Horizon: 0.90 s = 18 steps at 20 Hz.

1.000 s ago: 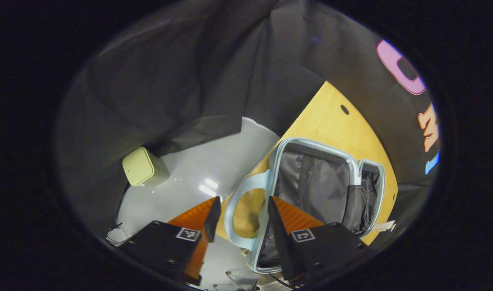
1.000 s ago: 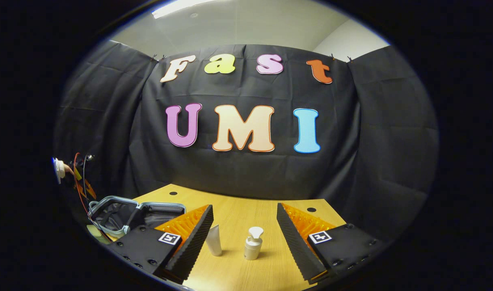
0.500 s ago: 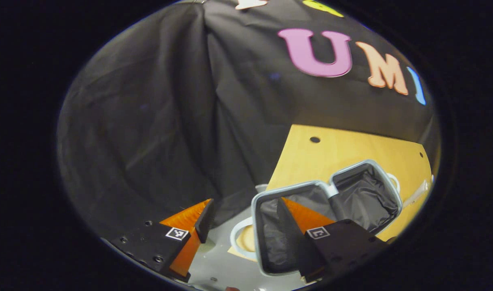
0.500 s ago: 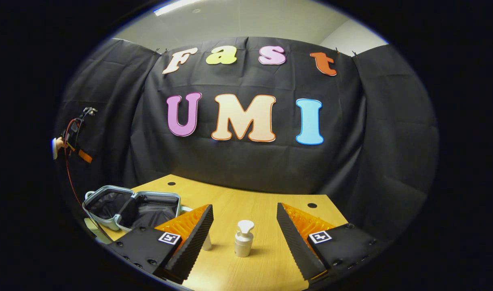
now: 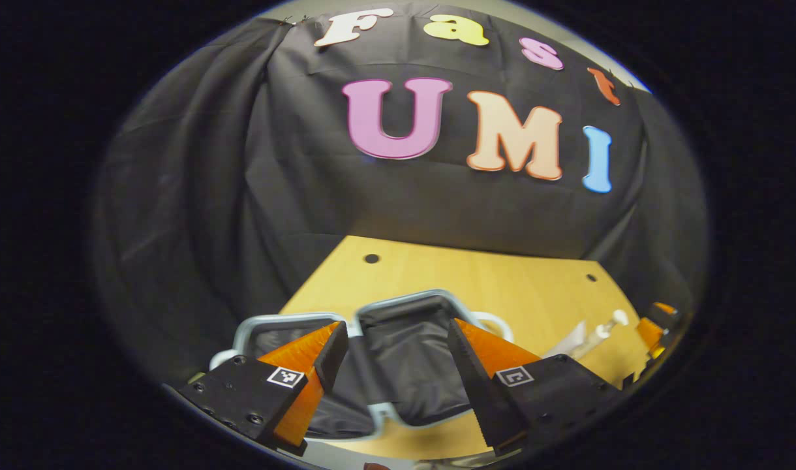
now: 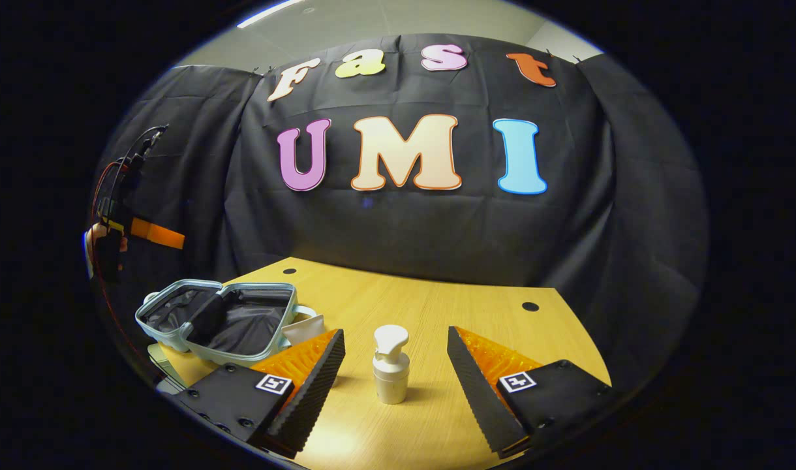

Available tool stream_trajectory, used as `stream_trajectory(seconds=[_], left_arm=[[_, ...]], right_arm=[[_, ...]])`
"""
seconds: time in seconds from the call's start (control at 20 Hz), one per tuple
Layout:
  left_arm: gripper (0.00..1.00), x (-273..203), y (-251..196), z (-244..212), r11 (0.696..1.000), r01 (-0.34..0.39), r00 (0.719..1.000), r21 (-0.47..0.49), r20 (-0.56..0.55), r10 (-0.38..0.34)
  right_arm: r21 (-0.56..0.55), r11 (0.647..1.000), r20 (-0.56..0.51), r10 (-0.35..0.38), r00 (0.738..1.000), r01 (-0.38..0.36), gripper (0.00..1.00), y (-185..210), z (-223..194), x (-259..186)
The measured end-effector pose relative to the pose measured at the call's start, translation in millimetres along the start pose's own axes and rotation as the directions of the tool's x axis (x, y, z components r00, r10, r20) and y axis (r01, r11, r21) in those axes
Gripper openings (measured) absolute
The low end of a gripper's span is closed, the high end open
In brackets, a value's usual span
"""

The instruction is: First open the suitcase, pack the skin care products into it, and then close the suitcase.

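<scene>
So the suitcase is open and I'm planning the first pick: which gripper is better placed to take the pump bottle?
Right. The right gripper is open with the pump bottle standing upright between its fingers; the left gripper hangs over the open suitcase.

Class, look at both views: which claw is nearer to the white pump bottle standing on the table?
Right. The right claw is open with the white pump bottle standing between its fingers. The left claw hangs over the open suitcase, the bottle off to its right.

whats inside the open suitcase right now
The suitcase lies open on the table, and both halves show dark lining with no products visible. The pump bottle stands outside it. The left gripper's fingers cover parts of the interior.
</scene>
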<state>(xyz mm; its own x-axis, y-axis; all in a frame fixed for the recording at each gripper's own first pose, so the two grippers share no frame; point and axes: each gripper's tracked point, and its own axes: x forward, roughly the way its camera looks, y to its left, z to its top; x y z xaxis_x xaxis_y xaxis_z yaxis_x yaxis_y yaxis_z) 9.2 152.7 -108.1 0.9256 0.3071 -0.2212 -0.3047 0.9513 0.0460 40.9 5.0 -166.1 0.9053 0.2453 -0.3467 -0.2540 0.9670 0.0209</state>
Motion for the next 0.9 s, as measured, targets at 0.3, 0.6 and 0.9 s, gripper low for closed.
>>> stream_trajectory(seconds=[0.3,0.6,0.9], left_arm=[[0.94,30.8,-144.1,-20.2,0.946,0.296,0.955,-0.136,0.063,-0.290],[0.94,71.5,-215.5,-51.4,0.932,0.349,0.937,-0.097,0.066,-0.344],[0.95,113.3,-243.0,-104.6,0.929,0.335,0.940,-0.159,-0.007,-0.340]], right_arm=[[0.003,0.997,-0.054,0.083,0.995,-0.083,0.99,1.5,-44.4,32.8],[0.035,0.993,-0.076,0.115,0.990,-0.112,0.99,-9.3,-74.7,66.5],[0.069,0.987,-0.107,0.153,0.982,-0.146,1.00,-6.9,-100.0,91.5]])
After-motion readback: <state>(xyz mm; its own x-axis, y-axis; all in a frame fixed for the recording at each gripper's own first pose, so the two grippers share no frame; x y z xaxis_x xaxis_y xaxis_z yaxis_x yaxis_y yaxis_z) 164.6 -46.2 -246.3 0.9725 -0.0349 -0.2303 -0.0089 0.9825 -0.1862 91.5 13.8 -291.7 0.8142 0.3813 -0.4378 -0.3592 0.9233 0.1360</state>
